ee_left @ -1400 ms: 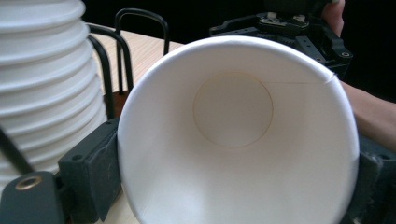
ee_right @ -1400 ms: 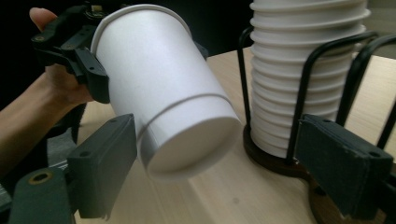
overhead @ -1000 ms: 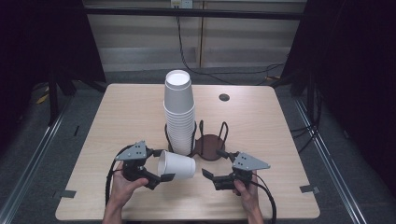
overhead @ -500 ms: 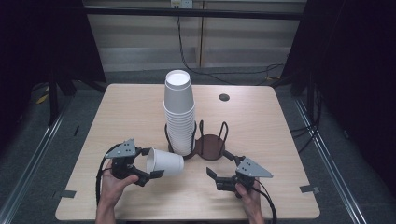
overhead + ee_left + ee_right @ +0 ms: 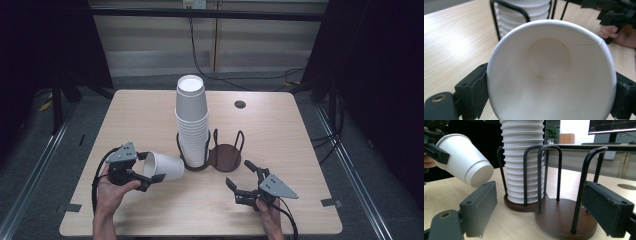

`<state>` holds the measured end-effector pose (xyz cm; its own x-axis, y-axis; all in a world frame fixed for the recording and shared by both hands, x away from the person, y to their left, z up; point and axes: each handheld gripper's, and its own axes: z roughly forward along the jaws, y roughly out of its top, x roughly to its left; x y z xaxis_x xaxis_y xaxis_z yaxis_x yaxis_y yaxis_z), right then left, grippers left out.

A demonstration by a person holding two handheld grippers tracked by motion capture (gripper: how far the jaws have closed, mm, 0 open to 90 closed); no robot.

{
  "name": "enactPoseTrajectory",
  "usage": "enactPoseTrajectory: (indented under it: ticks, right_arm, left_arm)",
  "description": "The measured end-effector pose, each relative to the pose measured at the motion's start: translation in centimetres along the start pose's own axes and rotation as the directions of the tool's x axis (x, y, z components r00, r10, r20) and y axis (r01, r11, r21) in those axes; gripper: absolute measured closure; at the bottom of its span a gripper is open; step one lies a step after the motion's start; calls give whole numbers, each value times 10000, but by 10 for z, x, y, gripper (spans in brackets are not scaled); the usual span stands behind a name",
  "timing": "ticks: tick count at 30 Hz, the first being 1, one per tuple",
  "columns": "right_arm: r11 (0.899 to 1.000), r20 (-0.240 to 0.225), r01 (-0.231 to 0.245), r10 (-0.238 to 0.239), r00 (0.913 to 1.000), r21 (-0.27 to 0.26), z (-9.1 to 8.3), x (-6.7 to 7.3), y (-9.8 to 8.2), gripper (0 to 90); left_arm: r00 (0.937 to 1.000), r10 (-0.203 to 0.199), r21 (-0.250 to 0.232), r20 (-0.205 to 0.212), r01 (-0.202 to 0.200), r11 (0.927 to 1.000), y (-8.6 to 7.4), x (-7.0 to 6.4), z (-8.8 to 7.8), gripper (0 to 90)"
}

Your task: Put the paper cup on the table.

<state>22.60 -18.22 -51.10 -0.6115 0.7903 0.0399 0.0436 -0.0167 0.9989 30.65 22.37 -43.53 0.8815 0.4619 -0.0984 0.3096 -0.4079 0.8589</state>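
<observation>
Left hand-held gripper (image 5: 150, 172) clamped on white cup (image 5: 549, 75), seam inside; right hand-held gripper (image 5: 241, 177) open, empty

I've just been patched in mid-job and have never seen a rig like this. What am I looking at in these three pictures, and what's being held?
No robot arm here: a person holds a two-jaw gripper in each hand. The high view looks down on a wooden table. The other two come from cameras riding on the grippers, looking along their black jaws. On the table stands a dark two-bay cup holder; one bay carries a tall stack of white cups, the other is empty. The left gripper grips a single white cup by its rim, tipped on its side. The right gripper is open, holds nothing, and faces the holder.
</observation>
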Motion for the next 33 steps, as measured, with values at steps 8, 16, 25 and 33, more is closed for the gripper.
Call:
enactPoseTrajectory:
  ticks: [8,16,25,33]
  right_arm:
    - [9998,176,112,-108,9998,-193,-2,2,-1,123]
    - [9997,189,113,-110,9998,-194,-2,2,-1,123]
    - [9997,182,129,-126,9998,-208,-2,2,-1,123]
    - [9997,165,137,-134,9998,-213,-2,2,-1,123]
  left_arm:
    - [9993,-125,373,-363,139,9992,8,13,-14,99]
    - [9944,166,1244,-1041,-35,9922,23,25,-21,98]
    - [9887,378,2309,-1451,-33,9730,40,42,-17,96]
    - [9862,789,3269,-1456,-274,9447,57,52,-7,94]
